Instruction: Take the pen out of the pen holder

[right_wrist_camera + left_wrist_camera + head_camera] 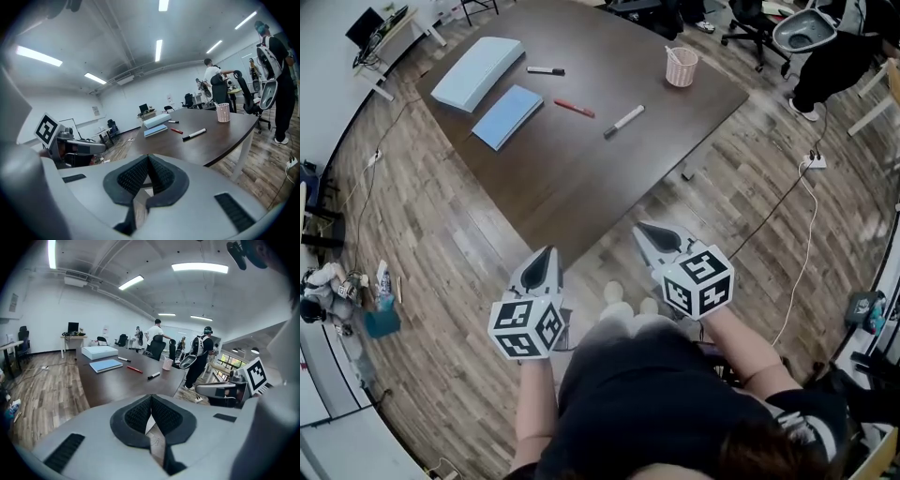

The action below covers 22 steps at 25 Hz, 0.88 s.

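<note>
Left gripper (547,256) and right gripper (648,232) (2 closed, empty claws) hang off the table (581,173), the pen holder (682,67) likely not yet approached.

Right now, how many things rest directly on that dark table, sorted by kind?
Pens and markers: 3 (white marker with black cap, red pen, black-ended white marker)
Pink mesh pen holder: 1
Blue notebook: 1
Pale blue flat box: 1
Total: 6
</note>
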Tool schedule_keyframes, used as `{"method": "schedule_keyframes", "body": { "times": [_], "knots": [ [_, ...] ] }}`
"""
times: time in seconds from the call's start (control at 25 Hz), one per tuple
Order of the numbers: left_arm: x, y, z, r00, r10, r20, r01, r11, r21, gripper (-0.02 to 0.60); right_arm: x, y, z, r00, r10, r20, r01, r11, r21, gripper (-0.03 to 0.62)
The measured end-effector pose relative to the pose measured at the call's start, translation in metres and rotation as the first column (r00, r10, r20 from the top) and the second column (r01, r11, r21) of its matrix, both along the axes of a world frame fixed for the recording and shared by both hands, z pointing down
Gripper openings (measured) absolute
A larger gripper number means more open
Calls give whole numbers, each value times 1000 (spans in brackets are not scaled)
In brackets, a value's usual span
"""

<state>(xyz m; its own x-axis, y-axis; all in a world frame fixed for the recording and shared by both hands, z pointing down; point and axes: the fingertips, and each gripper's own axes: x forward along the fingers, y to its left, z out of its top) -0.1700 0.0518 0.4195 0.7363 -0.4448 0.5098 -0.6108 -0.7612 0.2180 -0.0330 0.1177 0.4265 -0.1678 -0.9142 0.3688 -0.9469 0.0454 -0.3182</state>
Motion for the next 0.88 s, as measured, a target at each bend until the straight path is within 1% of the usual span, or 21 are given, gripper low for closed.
{"method": "schedule_keyframes", "body": {
  "times": [0.12, 0.24, 0.36, 0.48, 0.6, 0.88],
  "knots": [
    [-1, -16, 3, 1000, 6, -11, -6, 1000, -10, 28, -3, -13, -2, 1000, 3, -28, -4, 1000, -9, 18],
    [6, -29, 5, 999, 44, -8, -44, 999, -10, 28, -1, -22, -6, 999, 23, -45, -24, 1000, -14, 18],
    [13, -42, 1, 997, 77, -10, -77, 997, 4, 28, 1, -36, -8, 998, 43, -42, -43, 999, -13, 18],
    [16, -59, 1, 995, 92, -28, -91, 996, 4, 28, -2, -56, -11, 999, 39, -38, -39, 999, 1, 18],
    [16, -79, 5, 995, 99, -31, -99, 995, 6, 28, -6, -78, -9, 999, 35, -42, -35, 999, 1, 18],
    [14, -110, 6, 989, 140, -49, -139, 990, 23, 28, -13, -119, -14, 995, 49, -83, -48, 999, 12, 20]
  ]
}}
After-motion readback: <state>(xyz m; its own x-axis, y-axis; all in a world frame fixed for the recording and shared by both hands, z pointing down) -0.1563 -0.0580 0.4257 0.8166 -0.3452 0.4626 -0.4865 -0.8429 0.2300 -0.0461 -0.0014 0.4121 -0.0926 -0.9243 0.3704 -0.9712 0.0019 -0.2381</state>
